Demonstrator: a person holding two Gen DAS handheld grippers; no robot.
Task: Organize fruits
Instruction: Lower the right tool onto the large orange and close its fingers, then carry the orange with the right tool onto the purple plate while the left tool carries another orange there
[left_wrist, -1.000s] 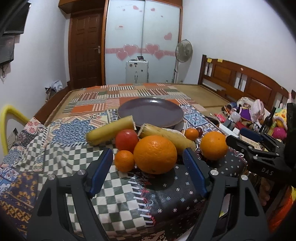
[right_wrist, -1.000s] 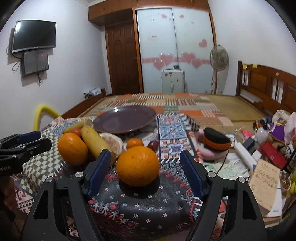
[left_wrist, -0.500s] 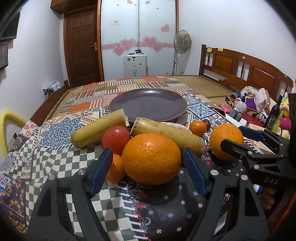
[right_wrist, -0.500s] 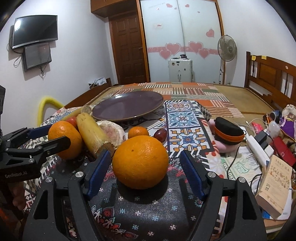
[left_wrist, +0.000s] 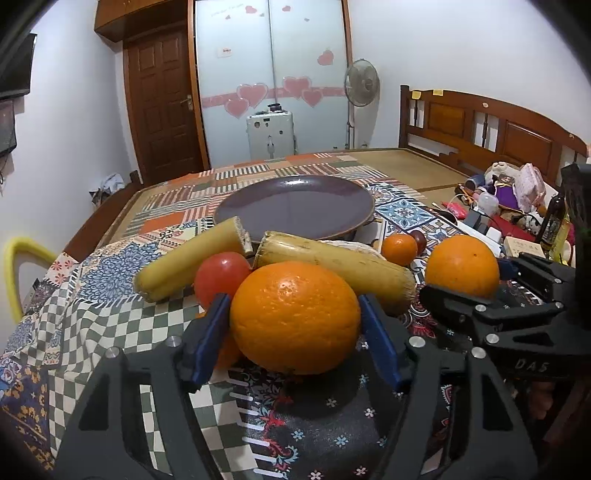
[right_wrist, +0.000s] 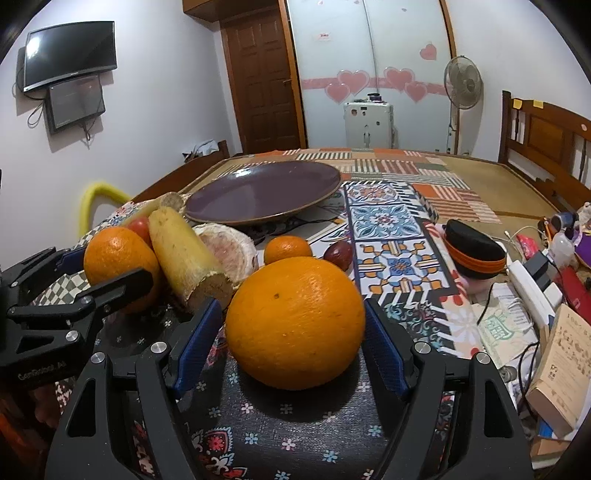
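Note:
In the left wrist view a big orange (left_wrist: 295, 317) rests on the patterned cloth between the blue pads of my left gripper (left_wrist: 291, 301); its jaws are closing and the pads meet the fruit's sides. A second big orange (right_wrist: 295, 321) sits the same way in my right gripper (right_wrist: 293, 306), also closing, pads at its sides. Each view shows the other gripper around its orange (left_wrist: 461, 266) (right_wrist: 118, 258). Behind lie a tomato (left_wrist: 221, 273), two yellow banana-like pieces (left_wrist: 192, 262) (left_wrist: 332, 266), a small tangerine (right_wrist: 288, 249) and an empty purple plate (left_wrist: 295, 206).
A peeled pomelo (right_wrist: 229, 247) and a small dark red fruit (right_wrist: 338, 254) lie by the plate. To the right are a black-and-orange case (right_wrist: 472, 251), cables, a power strip (right_wrist: 528, 288) and books. A yellow chair back (left_wrist: 18, 258) stands left of the table.
Both grippers have come forward and down around their oranges, which now fill the space between the pads. The jaws of both have narrowed onto the fruit.

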